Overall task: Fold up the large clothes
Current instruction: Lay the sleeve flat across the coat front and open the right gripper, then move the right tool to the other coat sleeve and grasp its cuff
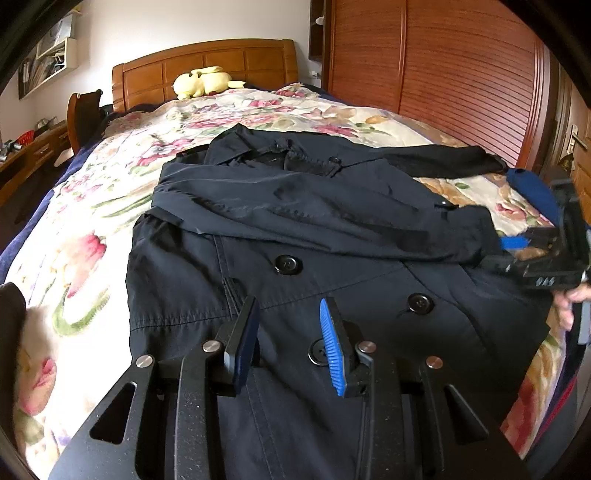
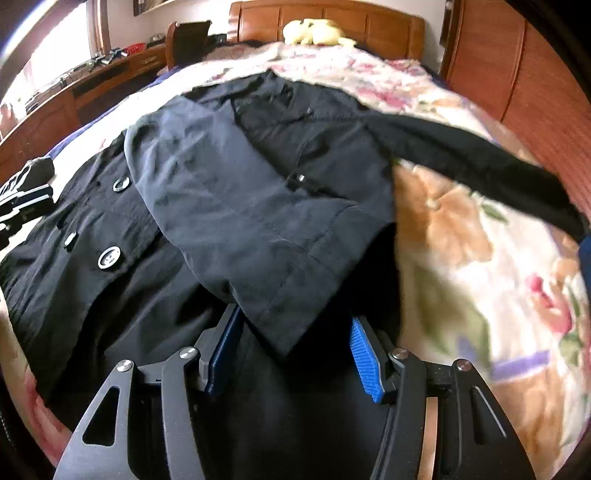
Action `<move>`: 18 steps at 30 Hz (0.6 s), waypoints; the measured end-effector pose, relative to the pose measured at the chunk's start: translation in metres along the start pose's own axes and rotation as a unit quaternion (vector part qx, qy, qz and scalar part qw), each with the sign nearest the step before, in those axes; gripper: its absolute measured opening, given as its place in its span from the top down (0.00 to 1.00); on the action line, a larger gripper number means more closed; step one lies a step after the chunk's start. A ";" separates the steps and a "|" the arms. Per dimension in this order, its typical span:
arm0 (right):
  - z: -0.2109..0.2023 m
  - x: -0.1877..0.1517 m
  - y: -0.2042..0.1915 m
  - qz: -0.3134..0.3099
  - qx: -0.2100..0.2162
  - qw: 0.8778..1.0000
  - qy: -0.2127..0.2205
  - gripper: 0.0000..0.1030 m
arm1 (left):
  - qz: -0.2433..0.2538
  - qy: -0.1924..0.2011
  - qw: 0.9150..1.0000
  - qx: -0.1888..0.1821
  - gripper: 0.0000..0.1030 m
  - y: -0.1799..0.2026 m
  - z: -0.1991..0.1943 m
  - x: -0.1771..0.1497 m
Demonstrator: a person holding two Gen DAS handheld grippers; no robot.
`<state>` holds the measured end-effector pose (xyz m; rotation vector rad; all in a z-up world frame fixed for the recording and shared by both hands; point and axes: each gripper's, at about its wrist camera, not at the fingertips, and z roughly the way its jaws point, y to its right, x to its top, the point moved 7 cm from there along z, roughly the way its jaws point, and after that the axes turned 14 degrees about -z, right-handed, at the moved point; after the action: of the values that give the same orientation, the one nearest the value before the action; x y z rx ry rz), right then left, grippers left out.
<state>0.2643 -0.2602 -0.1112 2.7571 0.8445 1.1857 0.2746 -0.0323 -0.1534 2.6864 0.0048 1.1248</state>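
Soft daylight from a blown-out window (image 2: 55, 48) — right view motion-blurred, both with dark, curved fisheye edges.

Both wrist views look low and close along the coat (image 1: 295, 221) (image 2: 221, 206) toward the headboard (image 1: 207, 62) (image 2: 325, 18) at frame top.

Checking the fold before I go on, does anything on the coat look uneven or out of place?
One sleeve is folded across the coat; the other sleeve still sticks out sideways over the floral bedspread. Nothing looks damaged.
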 end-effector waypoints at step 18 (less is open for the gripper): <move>0.039 -0.001 0.191 0.112 -0.118 0.987 -0.006 0.25 | 0.005 -0.010 1.000 -0.023 0.66 0.008 0.000 0.001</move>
<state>0.3798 -0.4168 -0.0963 2.7096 0.3701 1.2100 0.2751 -0.0396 -0.1513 2.6598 -0.0363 1.0881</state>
